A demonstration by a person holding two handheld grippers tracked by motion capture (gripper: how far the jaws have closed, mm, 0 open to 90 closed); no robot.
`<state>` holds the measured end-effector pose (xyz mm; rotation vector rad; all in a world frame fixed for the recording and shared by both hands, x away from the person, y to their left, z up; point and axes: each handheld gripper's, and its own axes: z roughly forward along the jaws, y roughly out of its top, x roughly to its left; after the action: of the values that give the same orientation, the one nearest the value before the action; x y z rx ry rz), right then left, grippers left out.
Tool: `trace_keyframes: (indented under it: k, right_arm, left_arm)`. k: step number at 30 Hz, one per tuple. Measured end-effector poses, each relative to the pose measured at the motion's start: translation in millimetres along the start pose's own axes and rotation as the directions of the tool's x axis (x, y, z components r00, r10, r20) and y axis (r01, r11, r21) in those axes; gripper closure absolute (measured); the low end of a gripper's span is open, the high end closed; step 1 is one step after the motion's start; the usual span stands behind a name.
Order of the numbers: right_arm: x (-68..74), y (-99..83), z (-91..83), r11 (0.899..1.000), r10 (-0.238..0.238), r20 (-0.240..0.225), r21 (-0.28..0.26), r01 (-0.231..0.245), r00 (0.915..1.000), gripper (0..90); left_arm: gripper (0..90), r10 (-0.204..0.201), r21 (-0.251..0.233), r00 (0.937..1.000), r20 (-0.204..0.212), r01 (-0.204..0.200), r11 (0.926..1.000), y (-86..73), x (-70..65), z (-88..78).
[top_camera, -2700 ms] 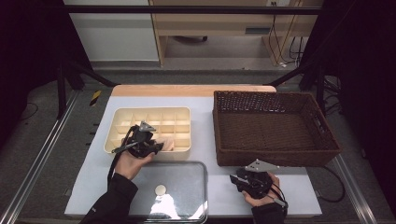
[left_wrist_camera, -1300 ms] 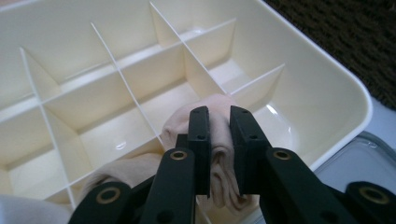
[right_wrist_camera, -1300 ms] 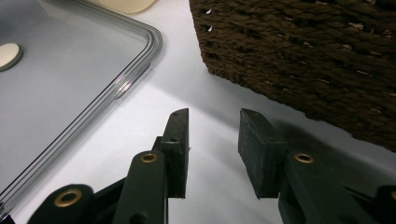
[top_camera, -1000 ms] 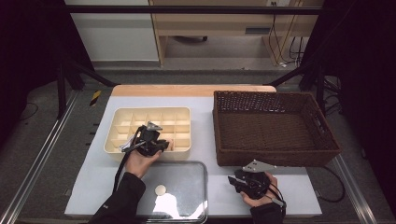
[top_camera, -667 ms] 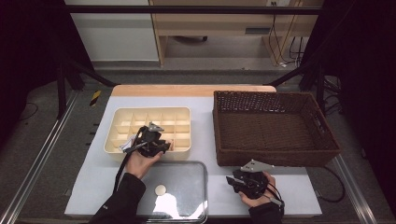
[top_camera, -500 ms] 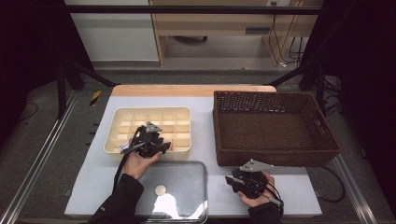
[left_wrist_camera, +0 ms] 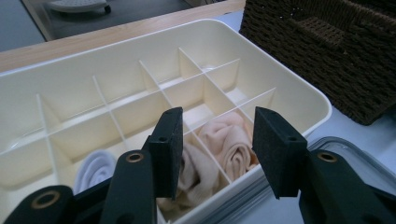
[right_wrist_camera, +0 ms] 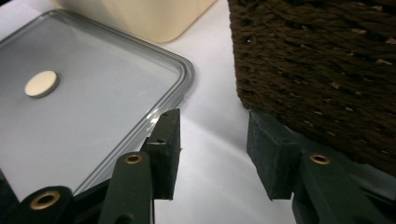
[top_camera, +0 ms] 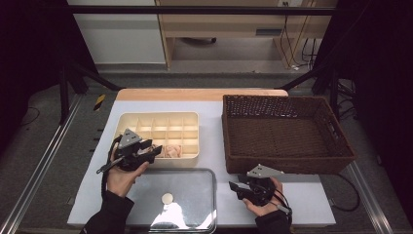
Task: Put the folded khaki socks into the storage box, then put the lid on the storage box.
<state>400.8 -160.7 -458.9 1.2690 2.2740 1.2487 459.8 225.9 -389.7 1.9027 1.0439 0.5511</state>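
A cream divided tray (top_camera: 160,122) sits on the white table. Its front compartments hold two beige rolled cloths (left_wrist_camera: 231,144) and a white one (left_wrist_camera: 95,168). My left gripper (top_camera: 155,152) hovers at the tray's front edge. Its jaws have just been opening and stand open (left_wrist_camera: 217,140) above the beige rolls with nothing between them. My right gripper (top_camera: 237,187) rests low on the table between a clear lid (top_camera: 190,187) and a brown wicker basket (top_camera: 287,131). Its jaws have also just been opening and stand open (right_wrist_camera: 212,144) over bare table.
The clear lid (right_wrist_camera: 84,107) carries a small round white disc (right_wrist_camera: 42,84) and lies in front of the tray. The basket's wall (right_wrist_camera: 317,70) is close on my right gripper's right. A wooden strip (top_camera: 199,94) runs along the table's far edge.
My left gripper has pulled back to the left from the tray's front compartments and risen a little, its jaws wider. The right gripper's jaws have also widened, with the hand staying put.
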Motion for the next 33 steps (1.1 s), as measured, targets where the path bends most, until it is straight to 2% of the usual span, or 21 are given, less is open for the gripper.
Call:
trace_keyframes:
  k: [5, 8, 16, 20, 23, 27, 31, 33]
  right_arm:
    - [4.0, 1.7, 1.3, 1.0, 0.003, -0.016, -0.01, -0.004, 0.9999, 52.0]
    - [7.7, 3.2, 2.6, 1.0, -0.002, -0.028, -0.022, 0.002, 0.9996, 49.9]
    - [16.6, 6.1, 8.0, 1.0, -0.019, -0.044, -0.026, 0.017, 0.9989, 47.0]
    - [19.6, 6.7, 12.0, 1.0, -0.021, -0.055, -0.021, 0.02, 0.9983, 46.6]
    - [22.7, 6.8, 16.6, 1.0, -0.022, -0.064, -0.015, 0.021, 0.9977, 46.8]
    - [28.5, 5.9, 22.8, 1.0, -0.028, -0.077, -0.003, 0.028, 0.9966, 47.1]
    - [33.4, 4.3, 28.1, 0.999, -0.031, -0.088, 0.013, 0.033, 0.9957, 47.5]
    - [35.6, 3.1, 29.0, 0.999, -0.038, -0.097, 0.013, 0.04, 0.9946, 47.5]
  left_arm:
    - [52.5, 0.021, 0.014, 0.9997, -0.016, -0.021, 0.9997, -16.2, 6.8, -13.0]
    - [51.7, 0.014, 0.013, 0.9999, 0.0, -0.014, 0.9998, -26.8, 8.1, -18.7]
    - [48.0, -0.006, -0.033, 0.9999, -0.015, 0.006, 0.9995, -56.3, 10.2, -40.6]
    - [44.9, -0.009, -0.026, 0.9999, -0.005, 0.009, 0.9996, -71.2, 16.1, -44.7]
    - [43.1, -0.03, -0.033, 0.9995, -0.004, 0.03, 0.999, -83.6, 20.8, -47.7]
    - [40.4, -0.042, -0.018, 0.9991, -0.009, 0.042, 0.999, -99.6, 23.7, -50.6]
    - [39.8, -0.037, 0.012, 0.9987, -0.035, 0.038, 0.9992, -106.9, 24.9, -50.3]
    - [40.1, -0.054, 0.013, 0.998, -0.032, 0.054, 0.9984, -107.9, 25.9, -51.2]
